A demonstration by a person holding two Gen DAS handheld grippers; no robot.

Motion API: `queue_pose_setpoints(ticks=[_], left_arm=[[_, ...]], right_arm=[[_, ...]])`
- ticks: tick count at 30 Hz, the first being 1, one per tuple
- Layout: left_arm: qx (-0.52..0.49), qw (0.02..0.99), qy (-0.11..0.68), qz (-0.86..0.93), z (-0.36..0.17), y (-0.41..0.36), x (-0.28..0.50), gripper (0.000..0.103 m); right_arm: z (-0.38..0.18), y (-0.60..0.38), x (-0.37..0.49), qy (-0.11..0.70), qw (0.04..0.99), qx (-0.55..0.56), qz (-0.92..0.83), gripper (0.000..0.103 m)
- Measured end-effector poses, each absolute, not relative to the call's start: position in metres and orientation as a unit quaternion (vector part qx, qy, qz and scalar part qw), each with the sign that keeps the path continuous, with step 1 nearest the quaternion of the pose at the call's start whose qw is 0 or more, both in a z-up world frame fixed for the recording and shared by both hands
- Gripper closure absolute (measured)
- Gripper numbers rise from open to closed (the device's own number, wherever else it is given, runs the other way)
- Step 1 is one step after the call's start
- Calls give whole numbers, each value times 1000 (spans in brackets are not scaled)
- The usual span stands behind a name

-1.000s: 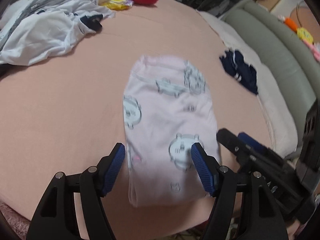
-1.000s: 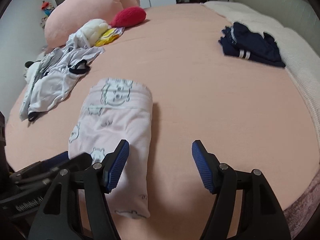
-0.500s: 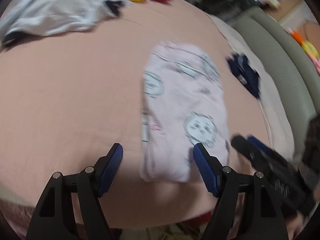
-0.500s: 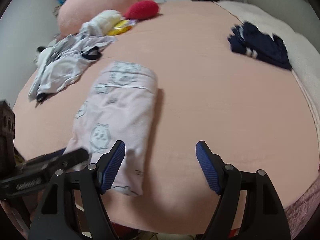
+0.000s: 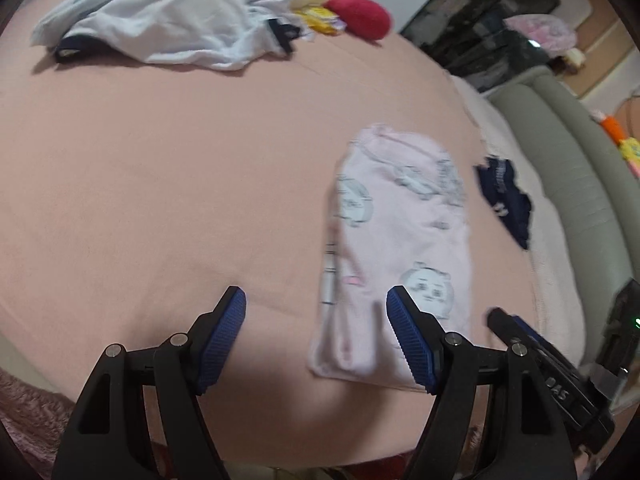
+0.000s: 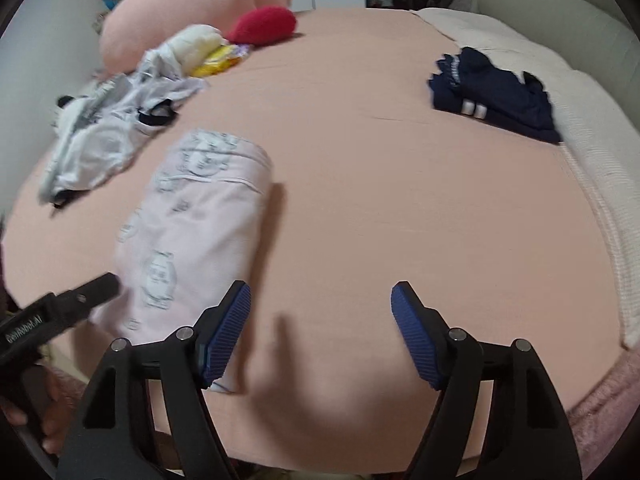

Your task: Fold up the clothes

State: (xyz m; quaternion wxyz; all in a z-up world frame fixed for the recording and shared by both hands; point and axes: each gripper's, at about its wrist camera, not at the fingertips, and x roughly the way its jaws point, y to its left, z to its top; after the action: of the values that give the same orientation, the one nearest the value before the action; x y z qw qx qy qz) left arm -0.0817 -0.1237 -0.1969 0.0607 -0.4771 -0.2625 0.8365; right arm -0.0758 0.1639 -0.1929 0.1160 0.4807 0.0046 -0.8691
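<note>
White pile (image 6: pixel 104 136): loose, unfolded, far left on the bed (image 6: pixel 360 160).
Left gripper (image 5: pixel 316 336): jaws wide, nothing between them.
Pink garment (image 6: pixel 196 232): folded lengthwise, near the bed's front edge; soft, light, floppy. Best pinched at its 2 near corners.
Right gripper (image 6: pixel 322 332): jaws apart, empty.
Navy clothes (image 6: pixel 496 92): far right.

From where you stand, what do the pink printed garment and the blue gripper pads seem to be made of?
The pink printed garment looks like soft matte knit, probably cotton: it lies limp, with rounded folds and no shine. The blue pads look like ribbed rubber or soft plastic, going by their fine parallel grooves and dull finish.
</note>
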Motion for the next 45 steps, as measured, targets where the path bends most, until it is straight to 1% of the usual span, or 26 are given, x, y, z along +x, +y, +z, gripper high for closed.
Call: queue_pose_setpoints(ticks=[2,4,6,7,8,10,12,14,15,18,20,21,22,24,26,28,30,32,35,37,39,41,43,44,45], left_arm=[[-479,71,-260,835,-198,-120,-83,28],[-494,58,-247,831,-203,-115,-87,28],[-503,52,-240,829,-206,-118,-87,28],[-503,50,-241,829,-205,-120,-85,28],[-501,44,-244,829,-203,-121,-81,28],[-494,36,-258,829,-201,-125,-75,28],[-489,45,-278,826,-200,-129,-72,29],[-484,59,-280,827,-196,-128,-70,32],[-482,61,-277,829,-195,-127,-70,39],[-487,55,-262,832,-195,-124,-72,46],[-495,43,-247,832,-198,-125,-72,48],[-500,39,-237,832,-199,-124,-72,49],[-504,34,-226,833,-200,-123,-73,50],[-505,10,-207,838,-197,-124,-71,52],[-500,1,-204,841,-194,-126,-68,54],[-496,33,-238,834,-194,-128,-67,54],[-489,71,-273,826,-194,-127,-67,53],[-486,74,-264,830,-193,-121,-68,52],[-491,59,-254,832,-198,-118,-71,52],[-475,76,-271,833,-195,-128,-68,52],[-456,105,-275,840,-187,-131,-66,52],[-458,124,-259,841,-189,-122,-73,52],[-496,100,-224,833,-207,-112,-81,53],[-504,92,-212,832,-211,-109,-83,53],[-502,91,-205,835,-211,-108,-83,53]], right_arm=[[-199,159,-73,-2,142,489,-860,28],[-210,149,-69,8,171,504,-847,28],[-218,142,-65,56,171,500,-847,27],[-222,138,-63,80,170,497,-847,20],[-221,138,-64,104,162,493,-848,18],[-214,143,-68,118,136,492,-851,18],[-207,151,-72,124,103,488,-858,25],[-203,156,-70,79,140,488,-858,27],[-202,158,-68,52,168,490,-854,27],[-209,144,-59,56,218,498,-838,28],[-221,131,-54,110,214,506,-828,27],[-225,131,-53,124,208,504,-829,25],[-225,134,-53,118,205,503,-831,20],[-227,144,-59,87,197,523,-825,19],[-223,150,-62,86,185,522,-828,19],[-217,152,-59,97,174,509,-837,20],[-210,153,-58,88,192,498,-841,23],[-210,151,-59,76,216,498,-837,24],[-211,142,-53,90,245,504,-823,24],[-214,133,-44,120,255,505,-816,24],[-220,131,-39,144,245,502,-817,24],[-225,131,-42,147,228,503,-821,24],[-226,136,-49,122,214,507,-826,24],[-225,139,-51,108,211,510,-827,24],[-225,140,-51,111,205,507,-830,24]])
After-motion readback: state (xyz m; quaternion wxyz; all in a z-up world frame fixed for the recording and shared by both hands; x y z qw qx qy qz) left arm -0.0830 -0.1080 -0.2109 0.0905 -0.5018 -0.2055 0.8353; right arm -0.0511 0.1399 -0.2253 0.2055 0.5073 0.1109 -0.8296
